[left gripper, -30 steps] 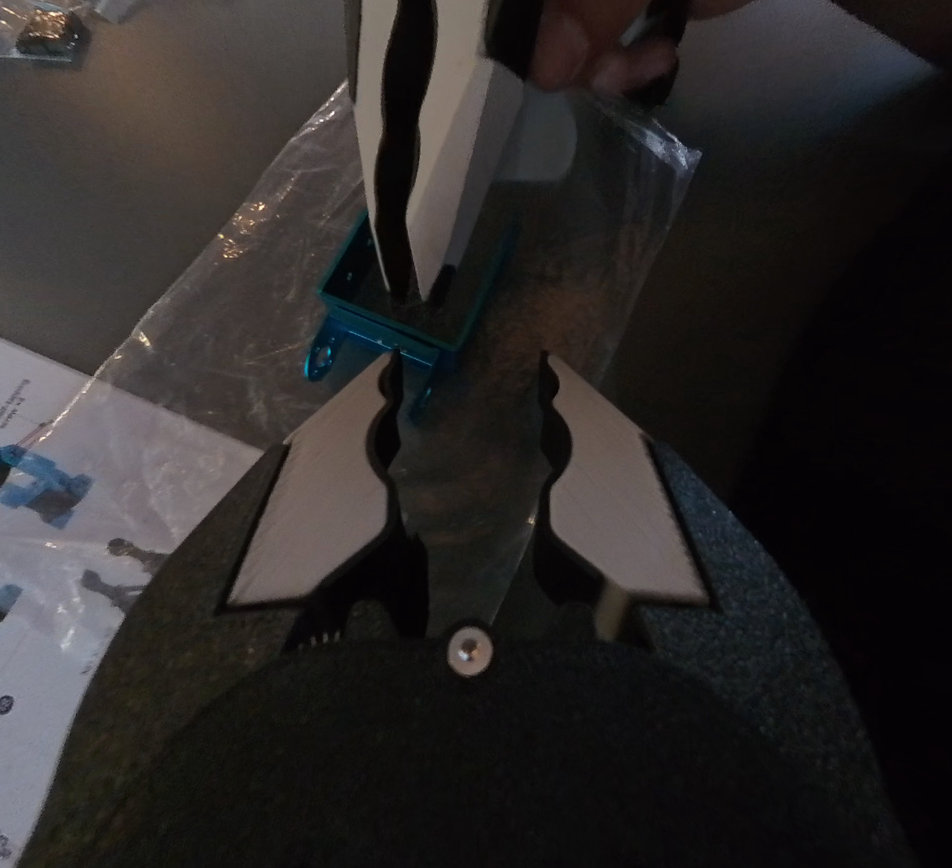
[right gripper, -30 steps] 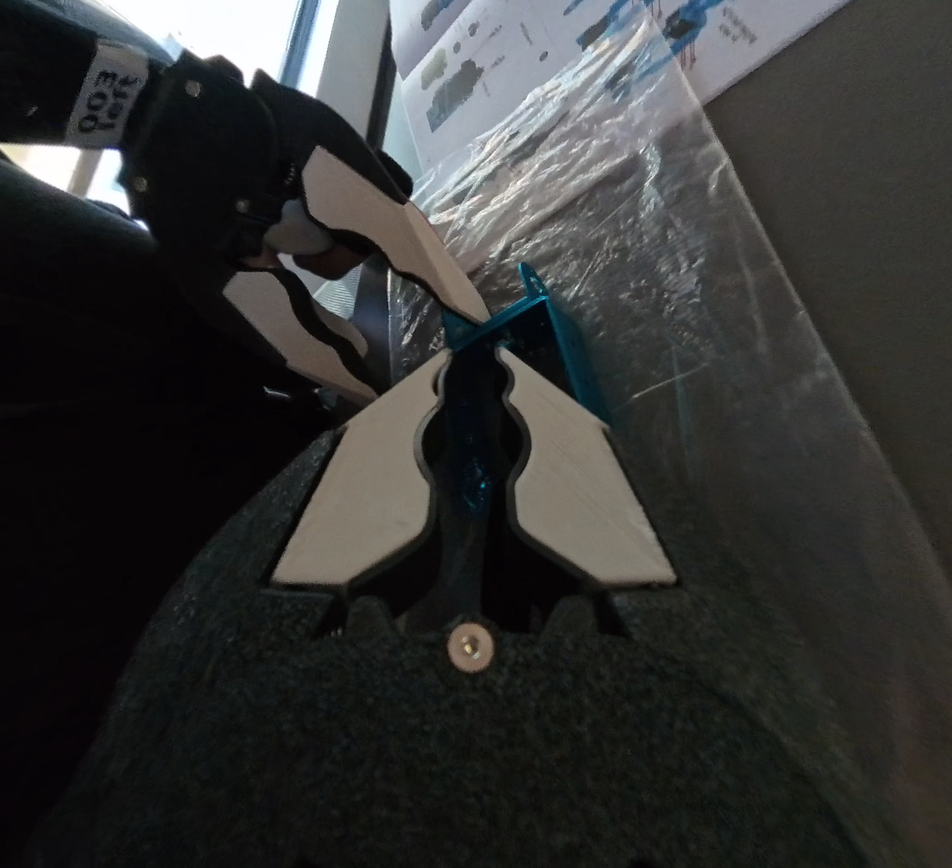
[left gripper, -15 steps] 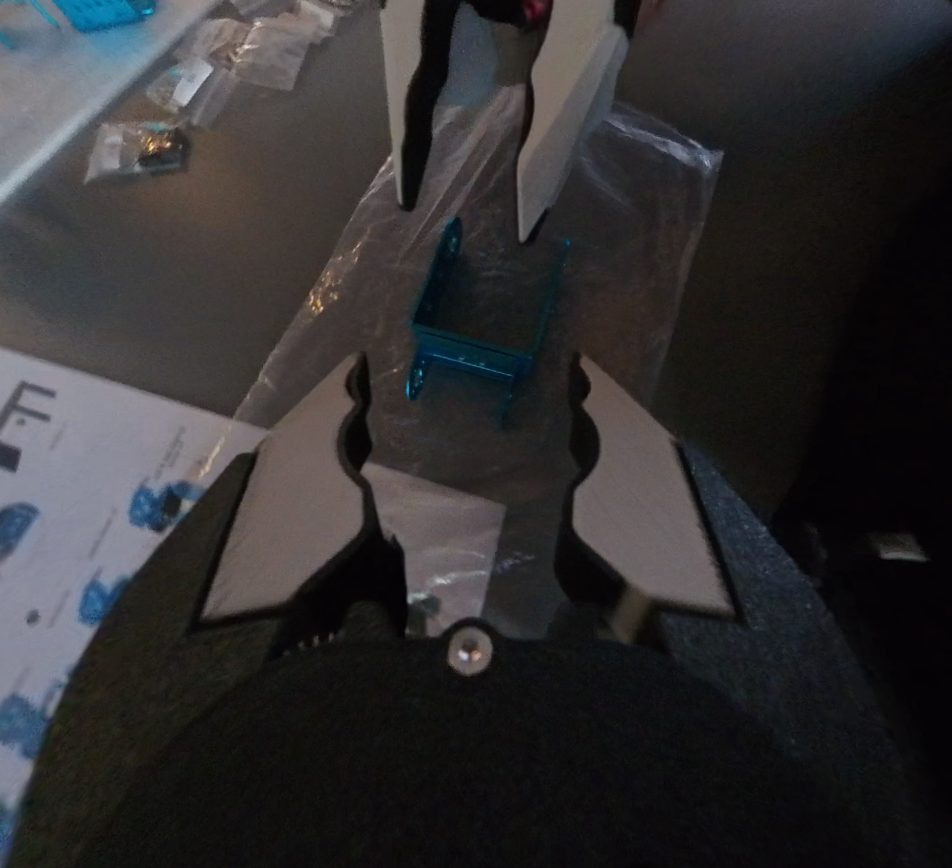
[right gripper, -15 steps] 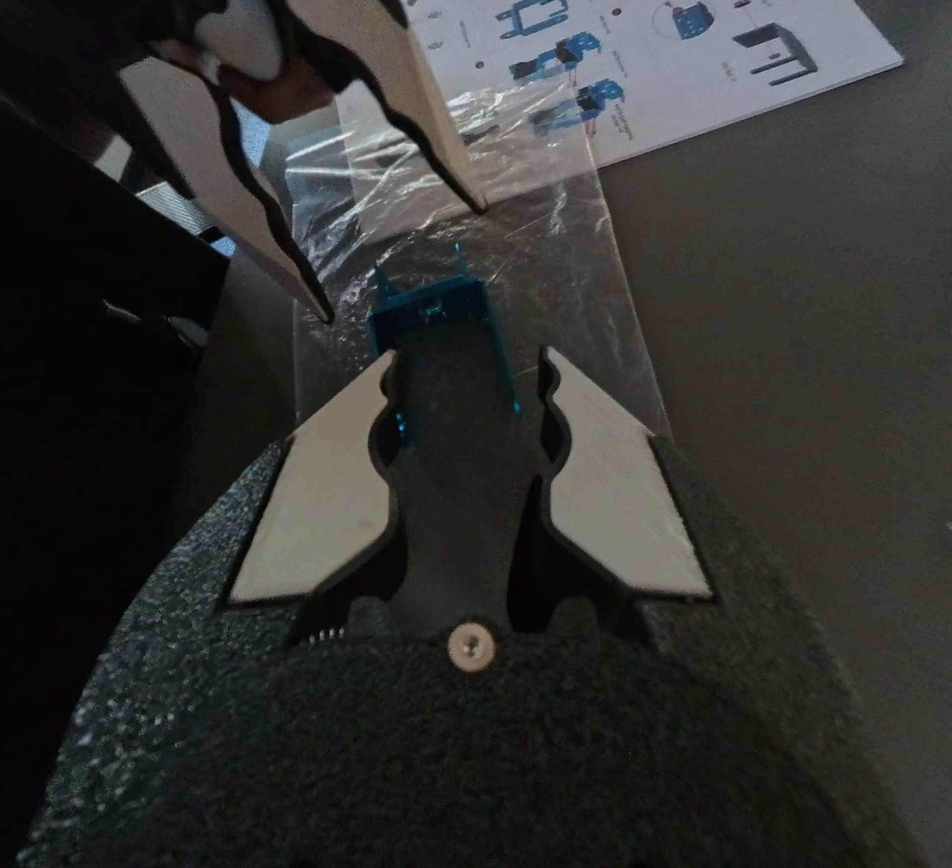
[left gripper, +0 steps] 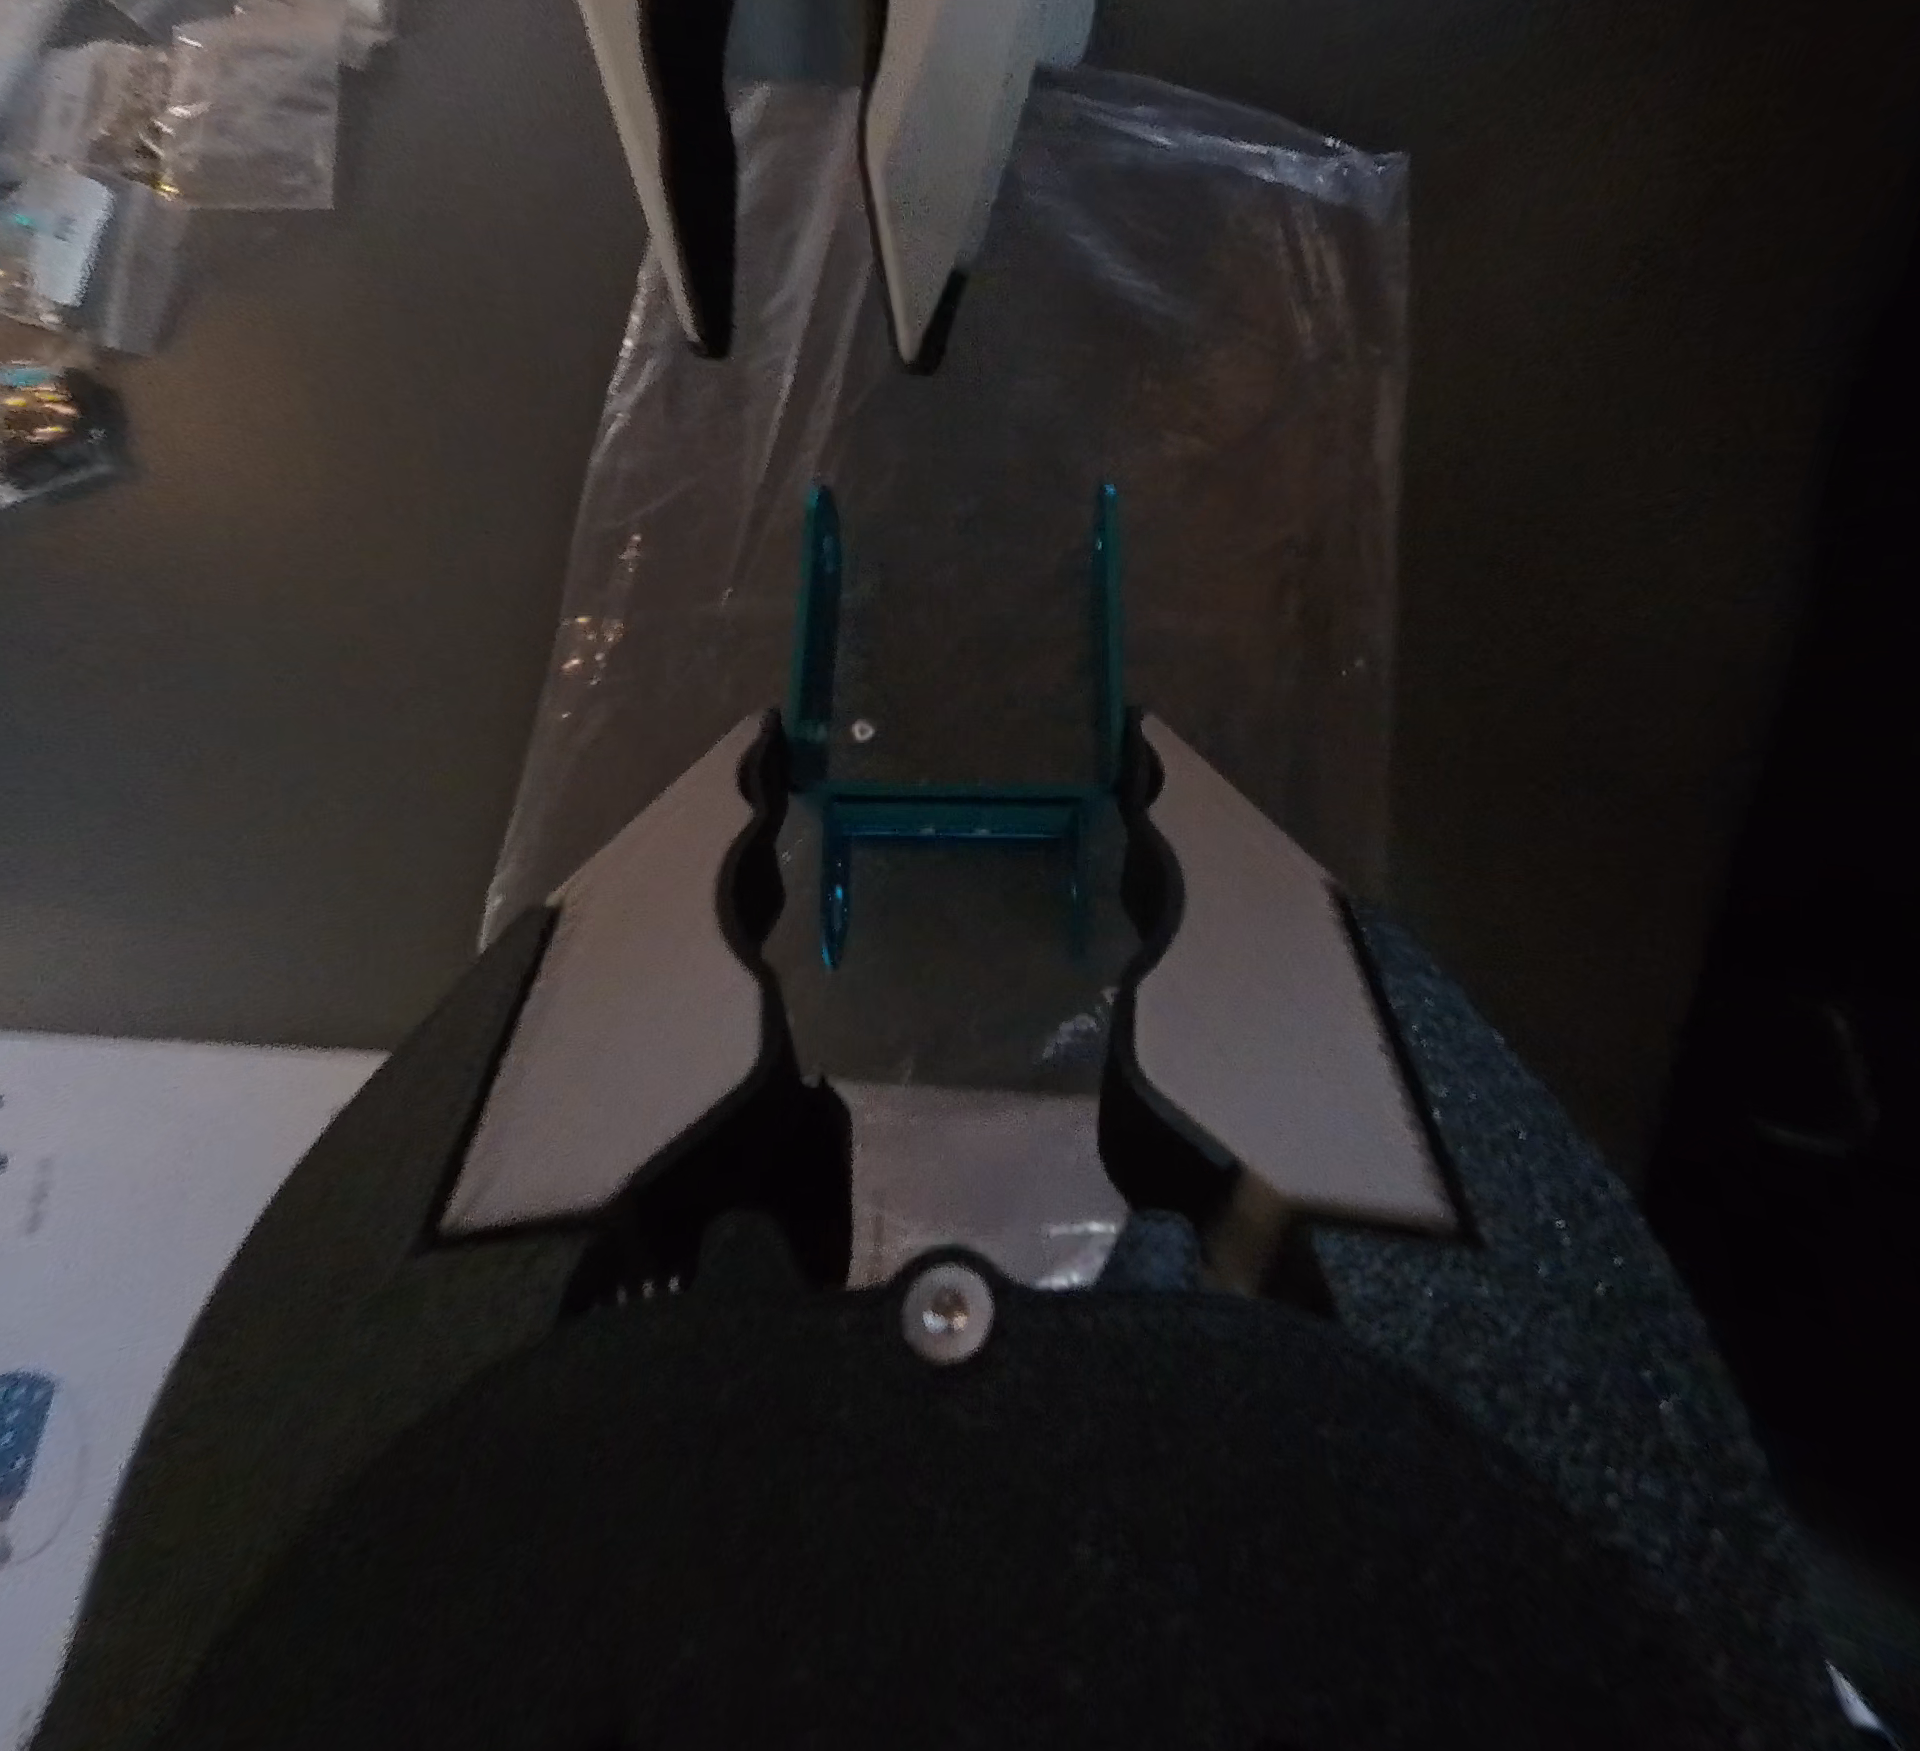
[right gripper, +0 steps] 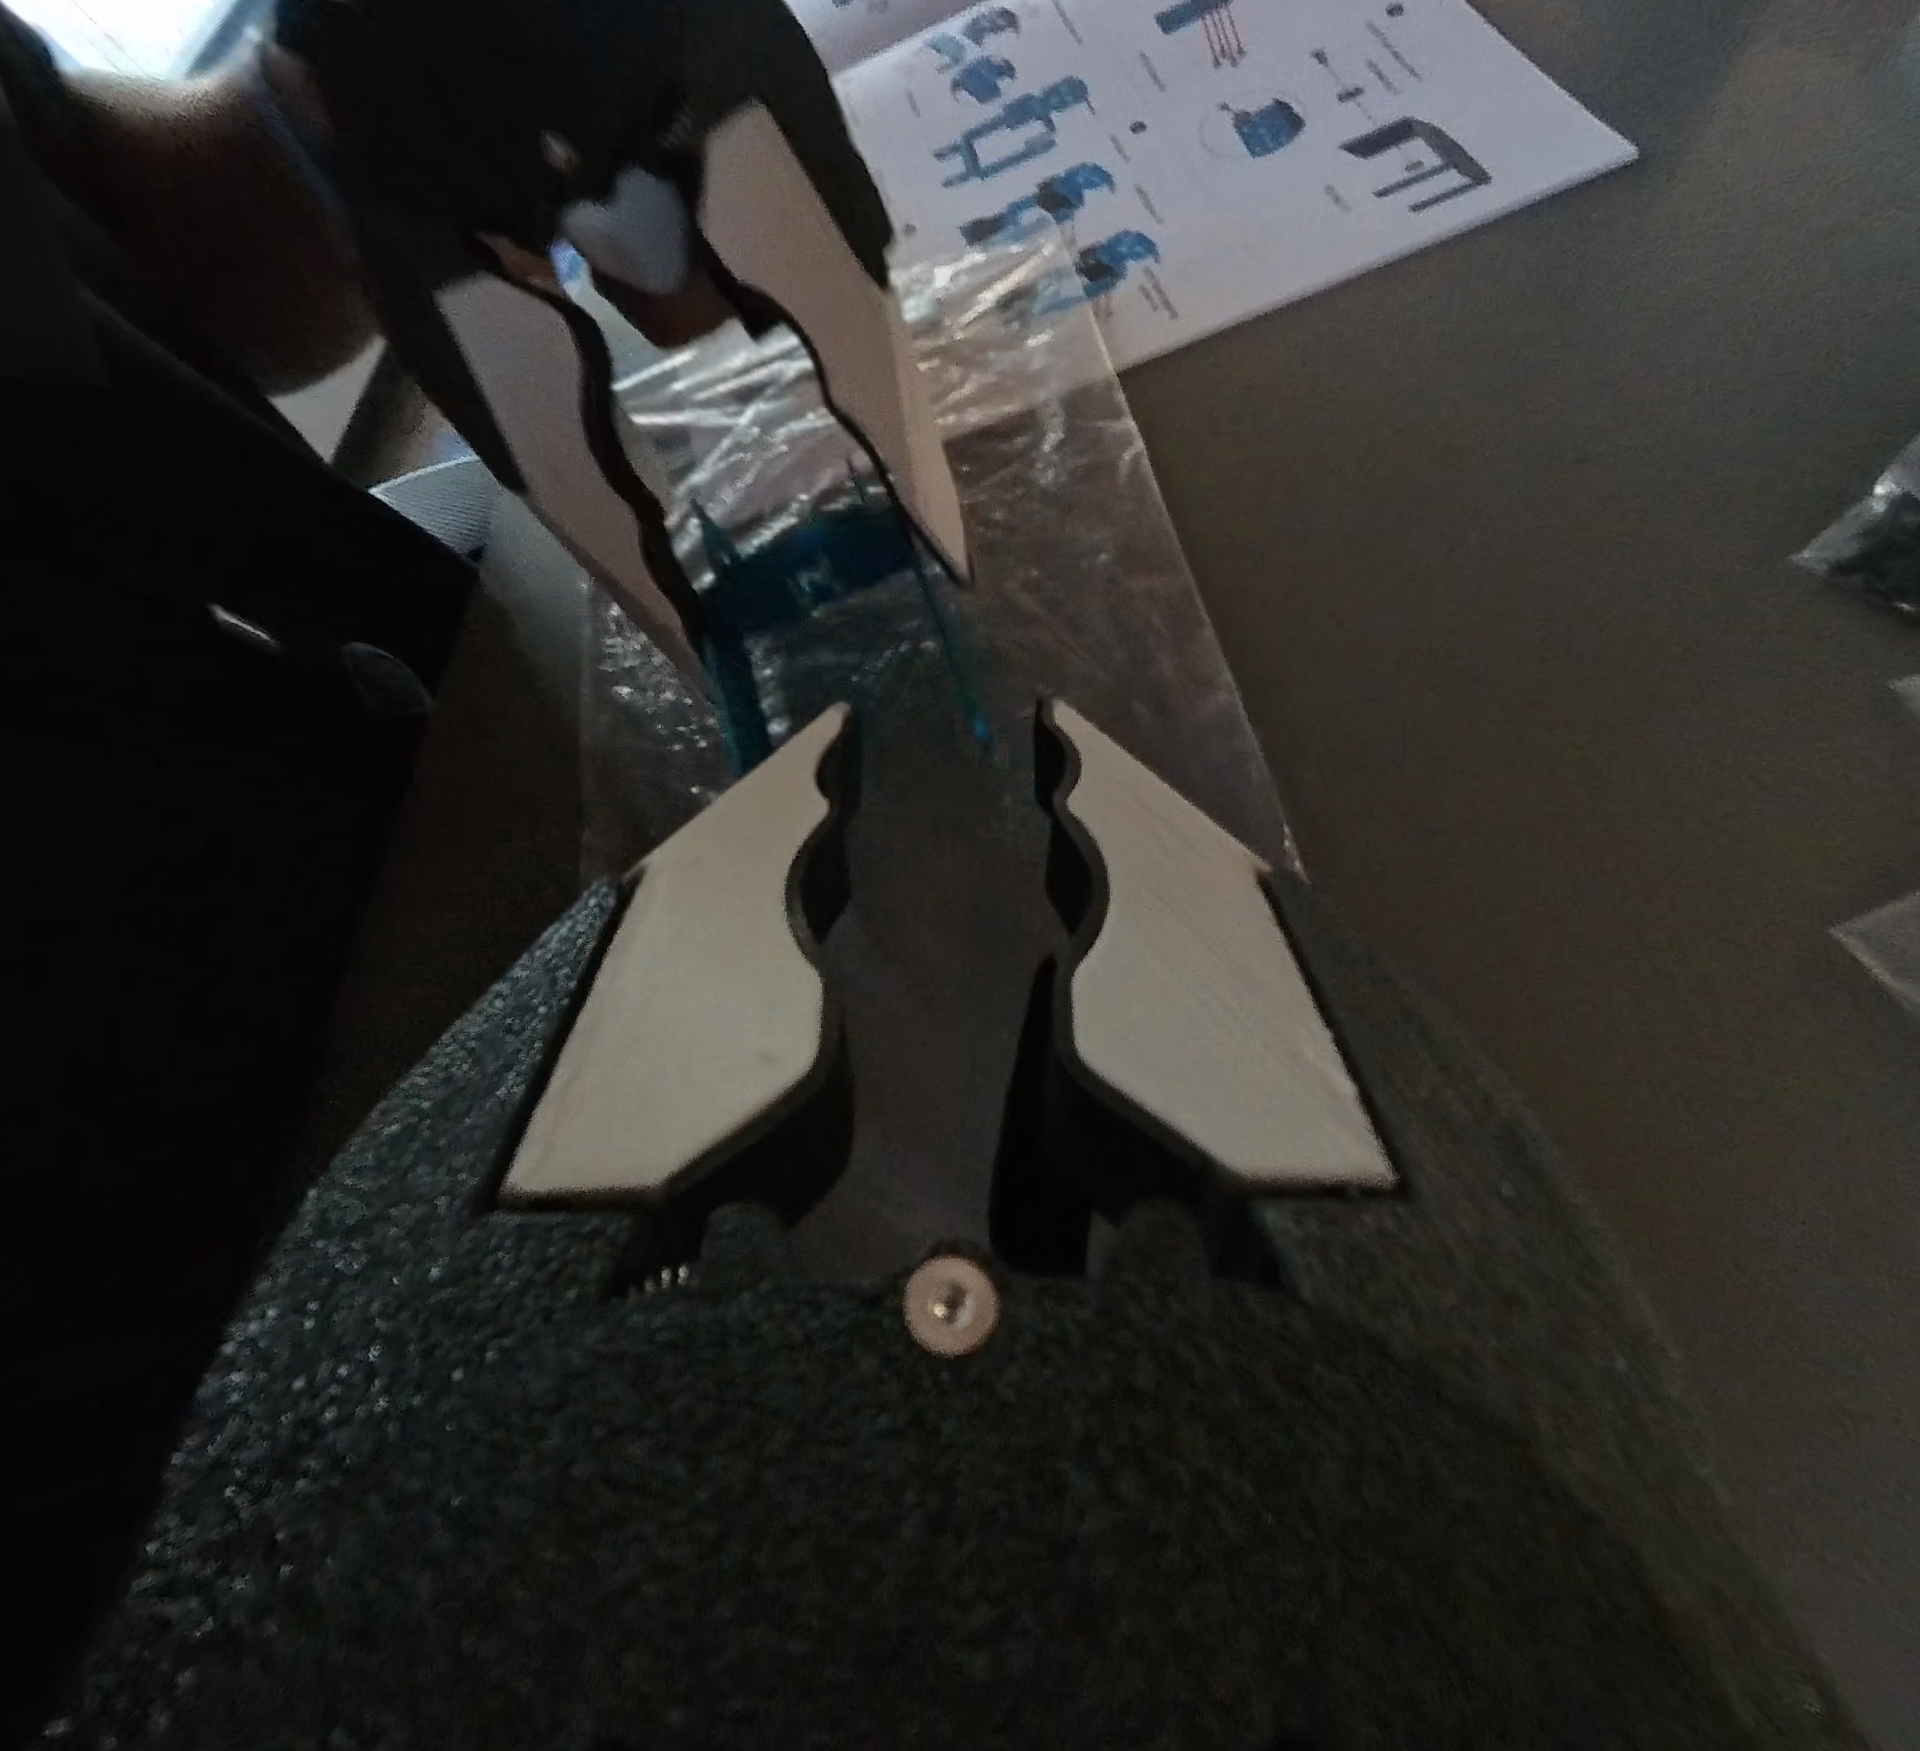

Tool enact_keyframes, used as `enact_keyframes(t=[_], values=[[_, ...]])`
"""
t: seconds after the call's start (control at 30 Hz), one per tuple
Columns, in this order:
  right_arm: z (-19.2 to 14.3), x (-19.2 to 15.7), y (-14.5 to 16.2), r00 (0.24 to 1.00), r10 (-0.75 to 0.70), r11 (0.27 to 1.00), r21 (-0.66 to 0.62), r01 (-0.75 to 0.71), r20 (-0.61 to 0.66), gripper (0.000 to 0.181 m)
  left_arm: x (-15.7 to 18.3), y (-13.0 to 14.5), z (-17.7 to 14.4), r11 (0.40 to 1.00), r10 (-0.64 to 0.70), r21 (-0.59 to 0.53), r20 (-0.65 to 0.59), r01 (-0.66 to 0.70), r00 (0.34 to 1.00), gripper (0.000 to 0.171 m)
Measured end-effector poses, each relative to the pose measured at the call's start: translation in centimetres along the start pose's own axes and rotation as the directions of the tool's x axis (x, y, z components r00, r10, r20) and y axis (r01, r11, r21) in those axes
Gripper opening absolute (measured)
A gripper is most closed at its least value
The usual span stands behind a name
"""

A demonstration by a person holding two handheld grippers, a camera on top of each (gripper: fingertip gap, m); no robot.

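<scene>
— Since a second ago, what has moved?

— Both tools; back then the right gripper [right gripper: 945,714] had its fingers closed around the blue anodised metal H-shaped bracket [left gripper: 956,735], and the left gripper [left gripper: 951,725] sat just short of it; now the right one has let go and drawn back, its fingers apart and empty, while the left one has come forward with its fingers spread wide.

— Start near; what lies closest to the left tool?

— The bracket itself; it stands on the clear crinkled plastic bag [left gripper: 1195,330], its crossbar between the left gripper's white fingertips; each tip sits just beside an upright, though I cannot tell if either touches.

— And past that?

— In the left wrist view the right gripper [left gripper: 816,356] hangs point-down above the far end of the bag, well beyond the bracket's long arms, tips apart; the bag lies flat on the grey tabletop [left gripper: 312,714].

— From the other side?

— In the right wrist view the bracket [right gripper: 821,579] shows between the two tools, partly behind the left gripper [right gripper: 831,621], whose fingers straddle it.

— Farther still?

— An open white instruction booklet with blue diagrams [right gripper: 1299,91] beyond the bag; small clear packets of hardware [left gripper: 156,91] at the table's far left, blurred.
</scene>
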State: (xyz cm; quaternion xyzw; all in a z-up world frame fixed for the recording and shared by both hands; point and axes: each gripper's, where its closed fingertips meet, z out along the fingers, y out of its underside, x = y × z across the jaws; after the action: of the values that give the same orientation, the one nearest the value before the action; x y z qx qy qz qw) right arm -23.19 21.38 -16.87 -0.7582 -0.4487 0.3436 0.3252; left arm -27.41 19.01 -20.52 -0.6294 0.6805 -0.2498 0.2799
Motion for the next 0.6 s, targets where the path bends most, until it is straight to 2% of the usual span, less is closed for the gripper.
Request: enact_keyframes(t=[0.13,0.3,0.43,0.6], values=[[1.3,0.2,0.8,1.000,-0.006,0.996,-0.092,0.007,0.008,0.033,-0.6,1.3,-3.0,1.000,-0.024,-0.005,0.086,0.025,0.996,0.064],[5.2,-1.0,1.5,0.995,-0.080,0.964,-0.250,0.094,0.063,0.026,-0.8,3.7,-6.3,0.997,-0.081,-0.001,0.163,0.082,0.983,0.064],[6.3,-0.8,1.3,0.987,-0.156,0.939,-0.305,0.162,0.044,0.017,-0.9,4.6,-7.6,0.993,-0.115,0.027,0.198,0.112,0.973,0.063],[6.4,-0.8,1.2,0.965,-0.260,0.889,-0.380,0.255,0.042,0.015,-0.6,4.9,-8.1,0.991,-0.130,0.057,0.205,0.120,0.970,0.064]])
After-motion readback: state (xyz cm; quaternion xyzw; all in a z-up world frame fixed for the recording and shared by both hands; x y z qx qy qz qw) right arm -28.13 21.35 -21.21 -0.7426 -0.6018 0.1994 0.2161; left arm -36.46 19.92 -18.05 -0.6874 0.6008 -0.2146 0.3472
